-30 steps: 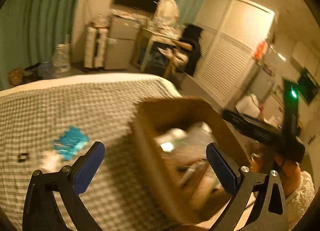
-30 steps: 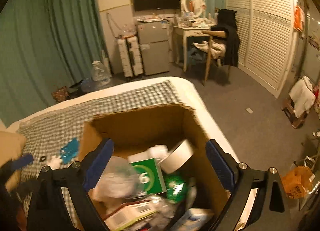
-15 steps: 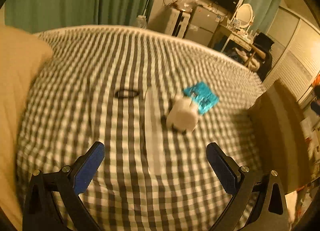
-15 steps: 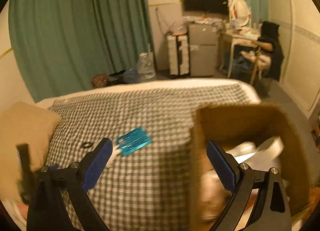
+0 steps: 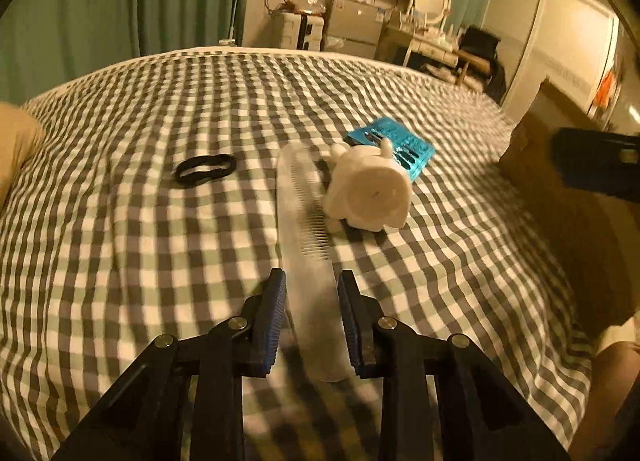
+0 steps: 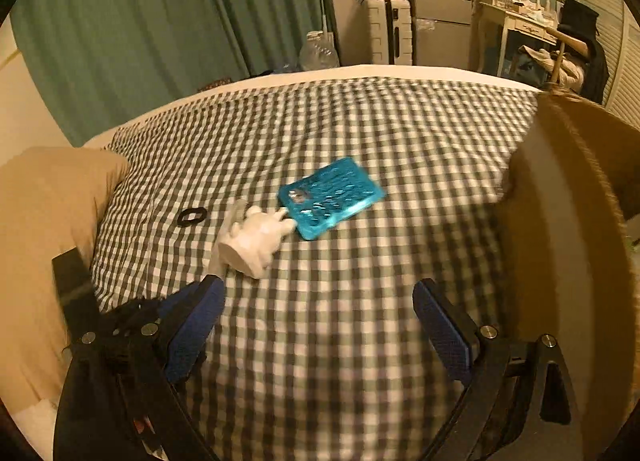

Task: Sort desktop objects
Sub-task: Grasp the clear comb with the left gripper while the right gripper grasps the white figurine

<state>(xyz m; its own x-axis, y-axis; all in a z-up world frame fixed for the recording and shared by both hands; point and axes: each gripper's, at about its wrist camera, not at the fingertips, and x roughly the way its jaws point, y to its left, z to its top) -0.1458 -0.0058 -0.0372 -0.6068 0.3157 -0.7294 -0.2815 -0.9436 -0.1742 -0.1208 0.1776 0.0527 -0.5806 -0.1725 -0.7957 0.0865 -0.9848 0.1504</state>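
A long translucent comb [image 5: 304, 221] lies on the checked bed [image 5: 120, 241]. My left gripper [image 5: 312, 289] is low over its near end, jaws closing, with the blue pads against both edges of the comb. Beside the comb lie a white toy figure [image 5: 368, 189], a blue packet [image 5: 394, 145] and a black hair tie [image 5: 204, 169]. My right gripper [image 6: 318, 293] hangs open over bare bedcover with nothing between its fingers. The toy figure [image 6: 256, 237] and blue packet [image 6: 332, 197] lie ahead of it.
An open cardboard box [image 6: 560, 221] stands on the bed at the right and also shows as the box [image 5: 568, 221] in the left wrist view. A tan pillow [image 6: 48, 221] lies at the left. Beyond the bed are green curtains, a fridge and a dressing table.
Both grippers swung from over the box to the bed. The left one dropped to the comb and closed from wide open onto it. The right one stays open.
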